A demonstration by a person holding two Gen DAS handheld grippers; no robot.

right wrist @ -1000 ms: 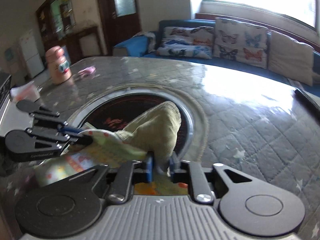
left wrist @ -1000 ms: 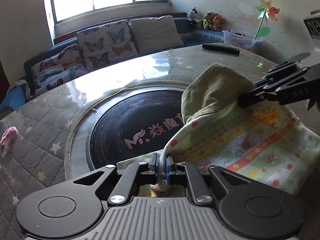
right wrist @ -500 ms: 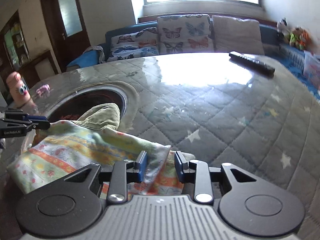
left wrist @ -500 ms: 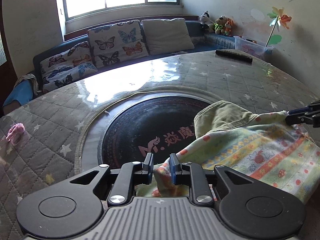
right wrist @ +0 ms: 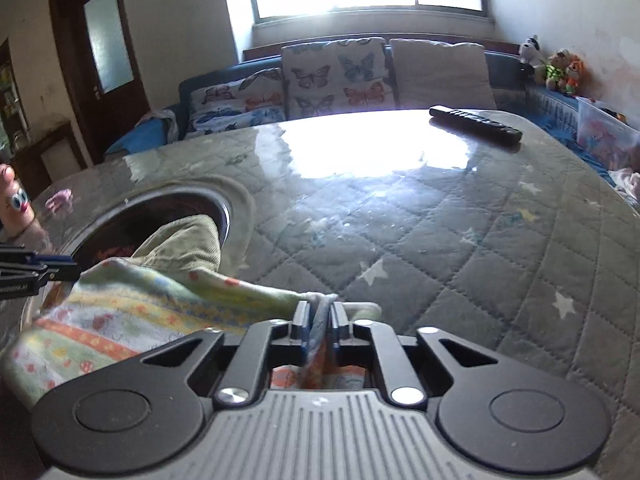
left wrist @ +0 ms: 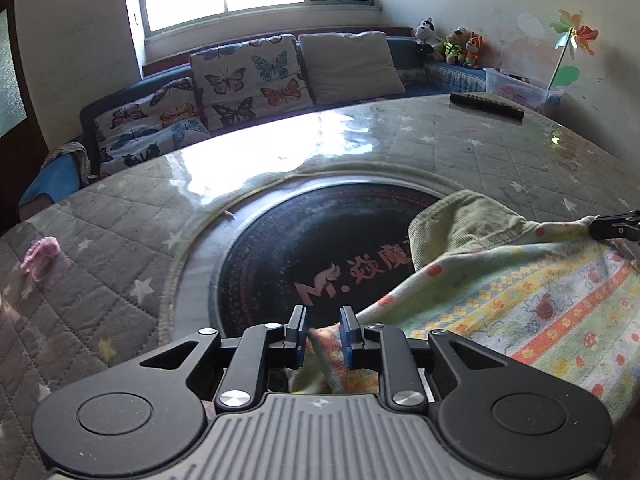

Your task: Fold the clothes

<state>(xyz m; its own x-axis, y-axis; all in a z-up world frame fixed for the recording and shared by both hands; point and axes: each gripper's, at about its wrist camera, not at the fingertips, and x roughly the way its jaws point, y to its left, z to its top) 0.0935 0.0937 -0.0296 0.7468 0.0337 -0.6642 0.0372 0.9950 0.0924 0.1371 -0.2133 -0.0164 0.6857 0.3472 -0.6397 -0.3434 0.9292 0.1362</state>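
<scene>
**A:** Cotton, striped and dotted: the garment lies draped over the counter, one end sagging across the dark round inset, its olive part humped up at the back.

**B:** And the left gripper?

**A:** Jaws apart. A corner of cloth sits loose between them, with a gap on either side, so nothing is pinched there.

**B:** The right gripper?

**A:** Jaws clamped on the other corner; the fabric is squeezed thin between the blades, low over the counter.

**B:** So which step is this?

**A:** I'd call it the laying-out, with the near edge stretched between the two corners before a fold. Early in the job, by the look of it.

**B:** Next?

**A:** My guess: the left either re-grips that corner or backs clear, and the right does the same. Then the olive hump needs flattening and the cloth pulling off the inset so a crease can land on flat counter. The remote is well apart, no bother.
</scene>
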